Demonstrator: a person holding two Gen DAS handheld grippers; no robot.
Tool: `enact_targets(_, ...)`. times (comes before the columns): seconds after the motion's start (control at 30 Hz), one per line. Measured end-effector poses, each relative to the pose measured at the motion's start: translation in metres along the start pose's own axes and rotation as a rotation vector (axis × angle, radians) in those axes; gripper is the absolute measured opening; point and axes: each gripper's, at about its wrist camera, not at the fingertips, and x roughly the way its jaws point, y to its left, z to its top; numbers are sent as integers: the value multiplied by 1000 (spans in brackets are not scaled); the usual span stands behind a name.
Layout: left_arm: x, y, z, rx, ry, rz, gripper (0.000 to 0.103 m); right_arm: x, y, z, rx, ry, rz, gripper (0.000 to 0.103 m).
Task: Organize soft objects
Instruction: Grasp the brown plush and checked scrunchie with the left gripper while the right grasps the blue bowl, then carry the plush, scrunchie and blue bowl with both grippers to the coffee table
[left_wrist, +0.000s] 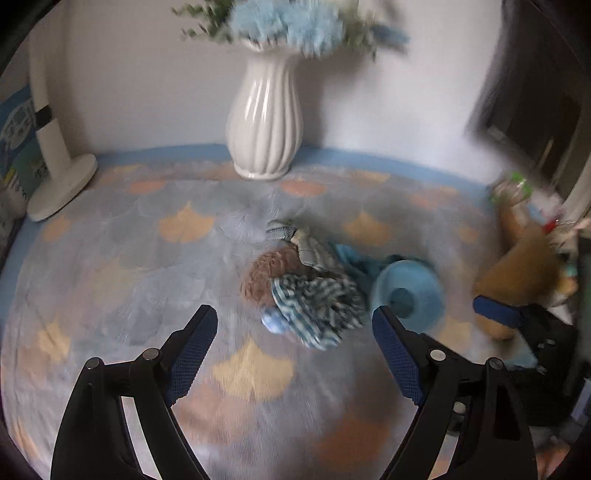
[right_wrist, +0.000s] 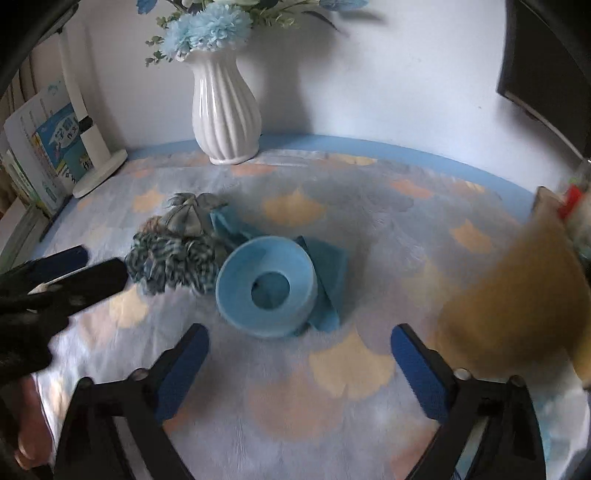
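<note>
Task looks barely begun: soft pile and blue ring loose on tabletop. Left gripper, right gripper: fingers apart, empty.

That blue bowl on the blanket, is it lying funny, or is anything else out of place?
Yes. The bowl is tipped on its side, resting on a blue cloth, its open mouth facing the cameras. Beside it, striped and furry soft things lie in a jumbled heap. The vase stands upright.
</note>
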Motion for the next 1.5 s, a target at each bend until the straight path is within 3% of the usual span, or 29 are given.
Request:
enact_targets(0.1,27,-3,8,21,44,38,84,11,1,5,-4,9,36,86)
enact_targets(0.27,49,-1,15,58,48,49,82,23,9,10,-44,-10,31,86)
enact_targets(0.33,53,-2,16,82,45,63,50,28,13,12,-54,-21,5,81)
enact_targets(0.4,58,-4,16,107,62,38,42,29,14,12,-47,-19,51,64)
enact_targets(0.43,58,-4,15,115,61,47,40,25,13,10,-43,-36,42,62)
enact_targets(0.57,44,6,10,85,47,-4,39,11,9,3,-43,-58,28,57)
enact_targets(0.77,5,11,-15,65,27,-55,39,-23,-8,-20,43,-52,141,57)
enact_targets(0.93,-21,1,-41,94,38,-80,39,-37,-10,-54,52,16,199,59)
enact_targets(1.13,-17,-10,-62,137,63,-46,39,-29,-9,-77,38,61,216,71)
enact_targets(1.2,-18,-10,-65,141,68,-52,39,-32,-8,-78,22,40,223,89)
enact_targets(1.23,-17,-10,-66,141,69,-58,39,-33,-6,-78,9,23,204,91)
enact_targets(1.33,-17,-12,-66,148,71,-51,39,-25,9,-77,-58,3,106,90)
enact_targets(1.4,-19,-15,-67,159,68,-47,39,-13,16,-78,-91,36,35,71)
enact_targets(1.43,-21,-18,-67,165,66,-47,39,-17,18,-79,-104,10,18,66)
enact_targets(1.5,-24,-23,-67,178,59,-50,39,-27,21,-81,-121,-15,34,66)
